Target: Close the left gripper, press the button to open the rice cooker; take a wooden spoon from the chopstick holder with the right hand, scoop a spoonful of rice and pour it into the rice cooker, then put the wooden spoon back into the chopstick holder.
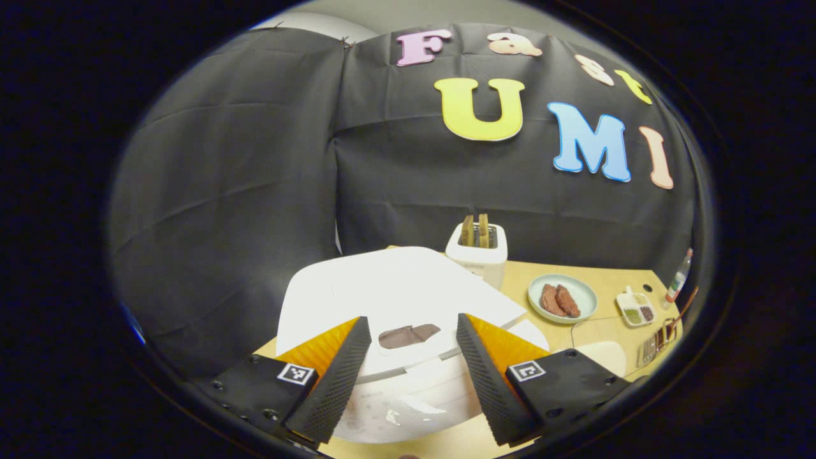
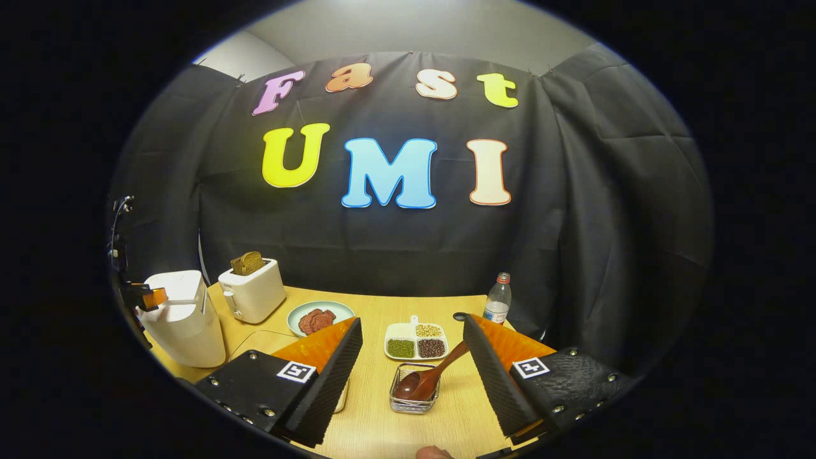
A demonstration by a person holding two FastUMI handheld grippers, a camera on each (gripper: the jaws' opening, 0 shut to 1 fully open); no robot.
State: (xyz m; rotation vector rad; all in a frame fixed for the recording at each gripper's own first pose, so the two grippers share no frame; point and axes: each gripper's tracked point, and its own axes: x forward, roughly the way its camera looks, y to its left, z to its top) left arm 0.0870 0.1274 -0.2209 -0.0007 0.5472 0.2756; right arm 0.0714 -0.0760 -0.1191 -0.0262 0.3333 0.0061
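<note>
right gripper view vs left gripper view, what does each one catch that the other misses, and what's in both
Right gripper view alone gives the wooden spoon's bowl resting in the wire chopstick holder, and the left gripper at the rice cooker's top.

Left gripper view alone gives the cooker's lid close up, with its dark lid button between the open left fingers.

Both share the toaster with bread, the plate of brown food, the divided dish of beans, the bottle and the wooden table.

Left gripper view looked down close over the rice cooker [image 1: 395, 299]; right gripper view sat farther back, facing the surface [image 2: 376, 408]; both caught the toaster [image 1: 477, 252].
</note>
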